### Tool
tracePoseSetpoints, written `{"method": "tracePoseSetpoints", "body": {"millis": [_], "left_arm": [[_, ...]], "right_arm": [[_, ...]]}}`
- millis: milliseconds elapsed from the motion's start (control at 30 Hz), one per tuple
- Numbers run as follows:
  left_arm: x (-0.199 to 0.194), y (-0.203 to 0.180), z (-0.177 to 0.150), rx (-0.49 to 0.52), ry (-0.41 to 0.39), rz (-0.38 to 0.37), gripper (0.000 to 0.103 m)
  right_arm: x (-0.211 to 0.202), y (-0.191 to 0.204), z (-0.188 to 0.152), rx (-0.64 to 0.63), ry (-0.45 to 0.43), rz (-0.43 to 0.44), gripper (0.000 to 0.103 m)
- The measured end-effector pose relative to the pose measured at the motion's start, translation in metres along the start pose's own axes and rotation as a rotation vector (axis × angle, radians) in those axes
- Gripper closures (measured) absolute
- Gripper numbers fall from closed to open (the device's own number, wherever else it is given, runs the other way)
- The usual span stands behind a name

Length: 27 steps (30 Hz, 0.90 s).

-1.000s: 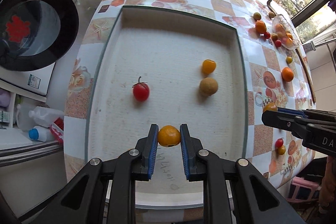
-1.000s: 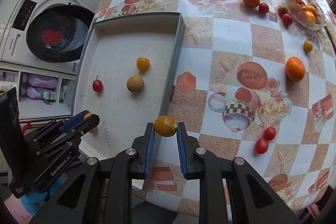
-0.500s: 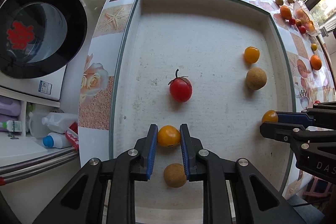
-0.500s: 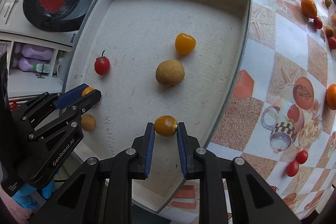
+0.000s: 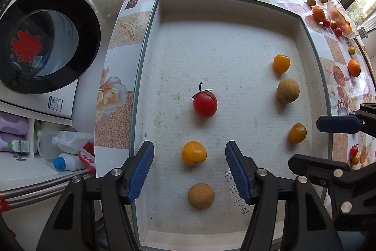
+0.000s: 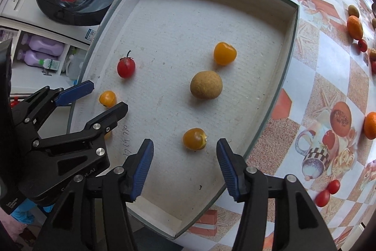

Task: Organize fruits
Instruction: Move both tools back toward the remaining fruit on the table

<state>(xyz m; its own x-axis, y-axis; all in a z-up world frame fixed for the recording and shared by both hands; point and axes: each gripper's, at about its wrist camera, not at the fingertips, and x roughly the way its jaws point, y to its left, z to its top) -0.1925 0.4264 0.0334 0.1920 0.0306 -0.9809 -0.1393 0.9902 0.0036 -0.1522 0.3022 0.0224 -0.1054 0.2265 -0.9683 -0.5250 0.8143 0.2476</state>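
gaping left gripper [image 5: 189, 174], right gripper [image 6: 184, 167], fruits loose

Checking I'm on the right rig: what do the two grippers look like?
Both match: the left gripper and right gripper have black plastic scissor-style arms with silver rivets and ribbed blue fingertip pads. White lettering marks the left one's body. A blue glove shows beneath it.

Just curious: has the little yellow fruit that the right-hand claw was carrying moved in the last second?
Yes. The yellow fruit went from over the table, across the tray's side wall, onto the tray floor, released.
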Motion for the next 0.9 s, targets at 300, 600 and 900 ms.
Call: {"method": "tracePoseSetpoints", "body": {"millis": [300, 600, 900], "left_arm": [[-0.013, -0.019, 0.014, 0.048, -0.012, 0.001, 0.038], [-0.034, -0.074, 0.035, 0.159, -0.044, -0.049, 0.038], [-0.05, -0.144, 0.056, 0.3, -0.07, -0.102, 0.038]], "right_arm": [[-0.034, -0.023, -0.023, 0.054, -0.064, -0.018, 0.023], [-0.049, -0.102, -0.061, 0.293, -0.071, -0.05, 0.023], [-0.066, -0.174, -0.103, 0.501, -0.092, -0.069, 0.023]]}}
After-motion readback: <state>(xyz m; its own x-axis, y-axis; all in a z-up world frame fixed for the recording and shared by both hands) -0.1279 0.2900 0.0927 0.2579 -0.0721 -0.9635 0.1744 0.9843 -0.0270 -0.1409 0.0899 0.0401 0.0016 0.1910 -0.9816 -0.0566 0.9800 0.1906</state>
